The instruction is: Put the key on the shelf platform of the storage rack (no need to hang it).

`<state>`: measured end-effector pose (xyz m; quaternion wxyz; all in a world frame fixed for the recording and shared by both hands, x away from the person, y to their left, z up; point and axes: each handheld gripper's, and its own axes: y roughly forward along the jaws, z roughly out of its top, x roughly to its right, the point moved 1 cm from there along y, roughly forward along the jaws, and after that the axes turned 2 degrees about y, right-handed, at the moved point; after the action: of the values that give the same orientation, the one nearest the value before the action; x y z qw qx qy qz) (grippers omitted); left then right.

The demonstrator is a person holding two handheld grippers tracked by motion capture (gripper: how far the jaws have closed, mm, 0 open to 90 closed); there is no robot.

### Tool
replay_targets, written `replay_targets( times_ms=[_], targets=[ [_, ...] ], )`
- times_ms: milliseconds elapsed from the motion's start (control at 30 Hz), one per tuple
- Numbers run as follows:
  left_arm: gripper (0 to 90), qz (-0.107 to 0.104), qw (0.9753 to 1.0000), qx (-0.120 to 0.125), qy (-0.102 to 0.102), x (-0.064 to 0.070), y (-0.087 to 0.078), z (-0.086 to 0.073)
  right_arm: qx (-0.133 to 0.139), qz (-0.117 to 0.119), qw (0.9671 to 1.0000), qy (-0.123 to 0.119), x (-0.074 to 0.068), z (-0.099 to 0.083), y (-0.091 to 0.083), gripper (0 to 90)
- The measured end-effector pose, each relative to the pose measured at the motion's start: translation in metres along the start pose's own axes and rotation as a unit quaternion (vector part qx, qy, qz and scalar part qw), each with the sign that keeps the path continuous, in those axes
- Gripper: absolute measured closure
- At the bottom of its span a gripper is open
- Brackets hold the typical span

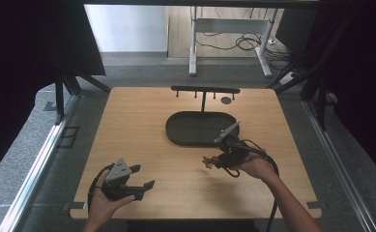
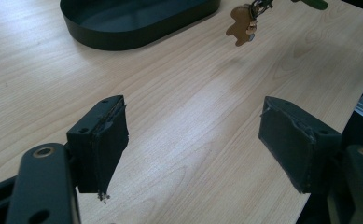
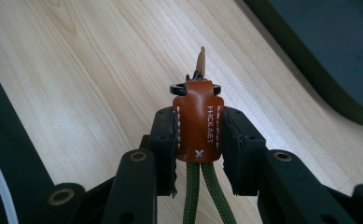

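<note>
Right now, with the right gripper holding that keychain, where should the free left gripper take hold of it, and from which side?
Probably the small brown figure charm. It hangs free above the table beyond the right gripper, whose jaws already cover the brown leather tab. The charm is flat, so bring the open left gripper in level from the charm's side and close on its faces.

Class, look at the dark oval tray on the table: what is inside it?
The visible part of the tray's floor looks bare in the high view and the left gripper view. The right gripper, shut on a keychain, and its grey plate cover the tray's right end, so that part stays unknown.
</note>
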<state>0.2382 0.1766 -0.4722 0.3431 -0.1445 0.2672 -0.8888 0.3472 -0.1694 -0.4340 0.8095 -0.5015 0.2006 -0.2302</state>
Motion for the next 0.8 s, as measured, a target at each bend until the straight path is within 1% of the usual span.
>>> replay_targets(
  times_ms=[200, 433, 533, 800],
  targets=[
    [23.9, 0.000, 1.0000, 0.001, -0.001, 0.000, 0.000, 0.000, 0.007, -0.005, 1.0000, -0.004, 0.002, 0.006, -0.006, 67.5],
    [23.9, 0.000, 1.0000, -0.001, 0.000, 0.000, 0.000, 0.000, 0.008, -0.007, 0.9999, -0.007, 0.004, 0.010, -0.007, 67.5],
    [23.9, 0.000, 1.0000, 0.001, 0.000, 0.000, -0.001, 0.000, 0.009, -0.009, 0.9999, -0.010, 0.007, 0.013, -0.007, 67.5],
    [23.9, 0.001, 1.0000, 0.002, -0.001, 0.000, -0.001, 0.000, 0.014, -0.012, 0.9998, -0.008, 0.011, 0.020, -0.010, 67.5]
  ],
)
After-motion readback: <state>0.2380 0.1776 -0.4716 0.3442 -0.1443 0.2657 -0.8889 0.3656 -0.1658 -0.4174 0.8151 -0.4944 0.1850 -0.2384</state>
